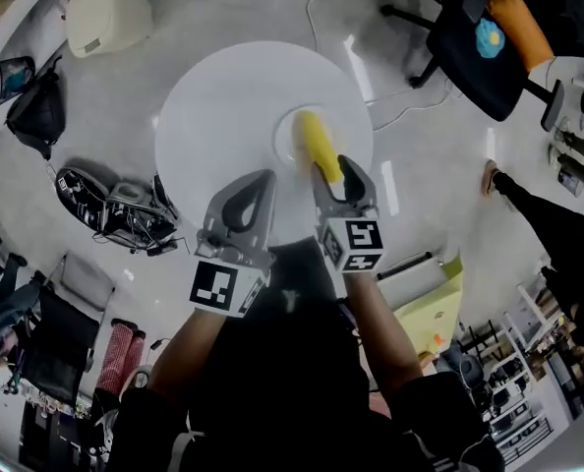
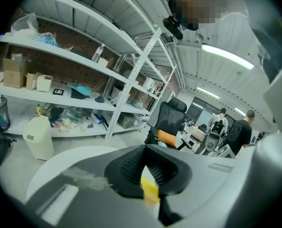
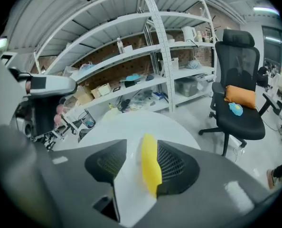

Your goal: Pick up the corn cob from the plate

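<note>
A yellow corn cob [image 1: 317, 146] lies on a small white plate [image 1: 286, 136] near the right of a round white table [image 1: 223, 96]. My right gripper [image 1: 339, 171] sits over the cob's near end. In the right gripper view its jaws stand apart with the cob [image 3: 149, 167] between them, close against the right pad [image 3: 174, 165], and a white gap on the left side. My left gripper [image 1: 258, 180] hovers over the table to the left of the plate with its tips together. In the left gripper view a bit of the cob [image 2: 149, 190] shows below those jaws [image 2: 145, 151].
A cream bin [image 1: 105, 16] stands on the floor beyond the table. A black office chair [image 1: 474, 37] with an orange cushion is at the upper right. Bags and cables [image 1: 115, 209] lie left of the table. A person's leg [image 1: 538, 214] shows at the right.
</note>
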`<state>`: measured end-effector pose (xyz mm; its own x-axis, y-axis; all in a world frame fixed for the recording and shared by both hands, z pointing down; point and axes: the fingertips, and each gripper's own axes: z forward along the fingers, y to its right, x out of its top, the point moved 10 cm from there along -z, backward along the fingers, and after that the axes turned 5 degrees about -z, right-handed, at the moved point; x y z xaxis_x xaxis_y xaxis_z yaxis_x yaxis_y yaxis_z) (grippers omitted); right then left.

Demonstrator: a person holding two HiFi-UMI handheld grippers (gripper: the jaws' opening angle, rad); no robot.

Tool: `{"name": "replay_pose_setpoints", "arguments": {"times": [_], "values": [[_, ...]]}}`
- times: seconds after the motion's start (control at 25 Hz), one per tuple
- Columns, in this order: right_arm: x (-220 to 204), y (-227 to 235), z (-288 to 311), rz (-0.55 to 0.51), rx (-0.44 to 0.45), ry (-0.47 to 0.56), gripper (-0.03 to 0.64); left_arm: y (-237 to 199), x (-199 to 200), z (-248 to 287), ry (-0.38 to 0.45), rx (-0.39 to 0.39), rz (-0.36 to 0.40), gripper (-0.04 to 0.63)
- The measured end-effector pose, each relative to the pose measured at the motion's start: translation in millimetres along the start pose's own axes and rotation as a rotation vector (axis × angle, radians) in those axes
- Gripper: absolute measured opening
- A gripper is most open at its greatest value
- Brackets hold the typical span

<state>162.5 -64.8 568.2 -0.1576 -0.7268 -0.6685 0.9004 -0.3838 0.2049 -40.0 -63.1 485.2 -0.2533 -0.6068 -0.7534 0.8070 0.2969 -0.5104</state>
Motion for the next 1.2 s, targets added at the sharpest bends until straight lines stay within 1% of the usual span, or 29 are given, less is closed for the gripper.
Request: {"name": "replay_pose_setpoints", "arguments": {"times": [0.12, 0.28, 0.48, 1.0, 1.2], "values": [[-5.2, 6.7, 11.7, -0.010, 0.000, -0.028, 0.229, -4.8, -4.9, 5.7, -0.010, -0.001, -0.014, 0.005], [-13.0, 12.2, 25.9, -0.018, 0.013, -0.095, 0.259, -9.6, -12.3, 13.3, -0.017, 0.005, -0.035, 0.005], [-22.6, 15.0, 42.9, -0.050, 0.023, -0.151, 0.298, -16.4, -21.6, 17.2, -0.035, 0.011, -0.056, 0.005], [-31.6, 15.1, 70.1, -0.163, 0.038, -0.209, 0.307, -24.0, -32.6, 21.3, -0.043, 0.031, -0.081, 0.005], [-36.0, 16.5, 76.2, -0.181, 0.028, -0.233, 0.307, -25.3, -34.9, 21.0, -0.046, 0.030, -0.081, 0.005]]}}
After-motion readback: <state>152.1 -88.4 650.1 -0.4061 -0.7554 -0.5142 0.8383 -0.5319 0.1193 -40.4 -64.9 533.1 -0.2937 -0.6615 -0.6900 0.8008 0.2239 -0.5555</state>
